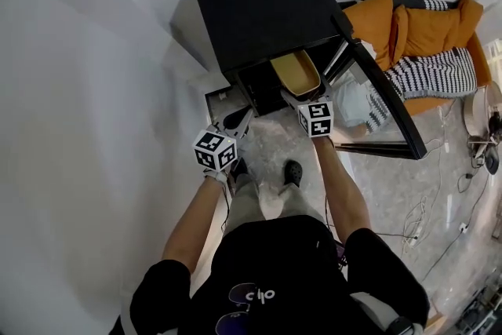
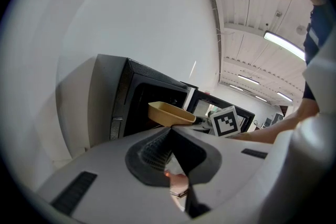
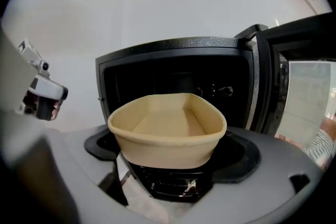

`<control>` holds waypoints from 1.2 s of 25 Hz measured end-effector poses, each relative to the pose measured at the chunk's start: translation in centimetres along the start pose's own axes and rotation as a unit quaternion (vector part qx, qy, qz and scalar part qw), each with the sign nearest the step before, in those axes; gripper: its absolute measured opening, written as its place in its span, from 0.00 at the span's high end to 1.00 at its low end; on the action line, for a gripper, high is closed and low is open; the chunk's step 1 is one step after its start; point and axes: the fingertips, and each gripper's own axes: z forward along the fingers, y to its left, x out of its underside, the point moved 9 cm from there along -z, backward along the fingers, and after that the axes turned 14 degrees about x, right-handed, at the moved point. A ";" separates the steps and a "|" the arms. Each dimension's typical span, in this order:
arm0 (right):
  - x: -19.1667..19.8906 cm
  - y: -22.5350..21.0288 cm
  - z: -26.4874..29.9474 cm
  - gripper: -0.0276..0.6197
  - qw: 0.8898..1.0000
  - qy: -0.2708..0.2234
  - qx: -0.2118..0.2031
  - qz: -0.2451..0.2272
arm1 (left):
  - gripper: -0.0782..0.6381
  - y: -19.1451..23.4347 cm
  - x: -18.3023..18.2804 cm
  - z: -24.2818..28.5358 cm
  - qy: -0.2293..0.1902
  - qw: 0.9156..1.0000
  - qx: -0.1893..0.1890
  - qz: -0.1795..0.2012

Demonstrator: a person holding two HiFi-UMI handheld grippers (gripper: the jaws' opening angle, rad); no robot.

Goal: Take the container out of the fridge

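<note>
Right gripper view: empty tan container [image 3: 167, 131] (rounded rim) in right gripper [image 3: 168, 162].

Light in the head view is bright, even and diffuse. The wall [image 1: 78, 90] washes almost white, while the fridge [image 1: 263, 12] stays flat black with a dark cavity. Its door [image 1: 376, 102] shows pale reflections in the glass. Straight lines bow toward the edges. Both gripper views sit in a round frame with black corners. Strip lights [image 2: 283, 44] glare overhead in the left gripper view. The left gripper [image 2: 169, 132] and right gripper [image 3: 168, 161] look soft close to the lens. The container [image 3: 168, 128] is sharp and evenly lit.
</note>
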 end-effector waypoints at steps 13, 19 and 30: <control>-1.4 -1.4 -8.8 0.13 0.998 -0.005 -0.044 -0.036 | 0.89 -4.7 -0.7 -1.4 -0.043 0.998 -0.042 0.005; -2.6 -2.6 -11.5 0.13 0.995 -0.020 -0.074 -0.070 | 0.89 -6.7 -1.3 -2.4 -0.077 0.995 -0.068 0.010; -3.8 -2.9 -18.2 0.13 0.995 -0.029 -0.069 -0.060 | 0.89 -12.5 -3.0 -4.4 -0.077 0.990 -0.079 0.091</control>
